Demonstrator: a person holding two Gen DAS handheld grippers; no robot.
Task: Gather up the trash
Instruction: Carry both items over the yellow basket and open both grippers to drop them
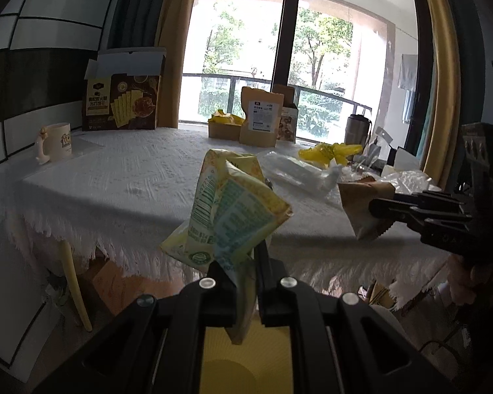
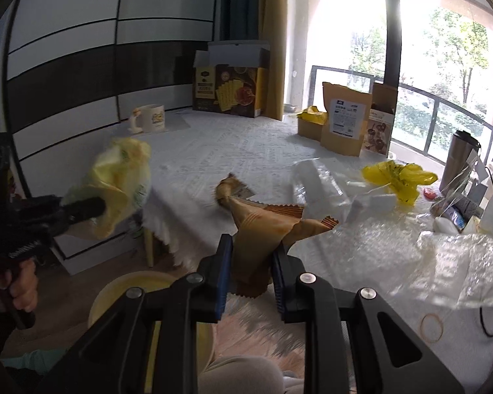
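Note:
My left gripper [image 1: 246, 262] is shut on a yellow snack wrapper [image 1: 230, 210] with blue print, held in the air in front of the table edge; it also shows in the right wrist view [image 2: 121, 184]. My right gripper [image 2: 251, 252] is shut on a brown paper wrapper [image 2: 263, 226], held above the table's near edge; it also shows in the left wrist view [image 1: 361, 203]. A yellow bin [image 2: 125, 295] stands on the floor below both grippers. On the white tablecloth [image 1: 131, 170] lie a clear plastic bag [image 2: 322, 180] and a crumpled yellow bag [image 2: 397, 177].
At the back of the table stand a brown cracker box [image 1: 125, 98], a mug [image 1: 56, 141], kraft pouches [image 1: 259, 118] and a steel flask [image 2: 460, 157]. Bubble wrap [image 2: 460, 262] and a rubber band [image 2: 431, 327] lie at the right. A wall panel is at the left.

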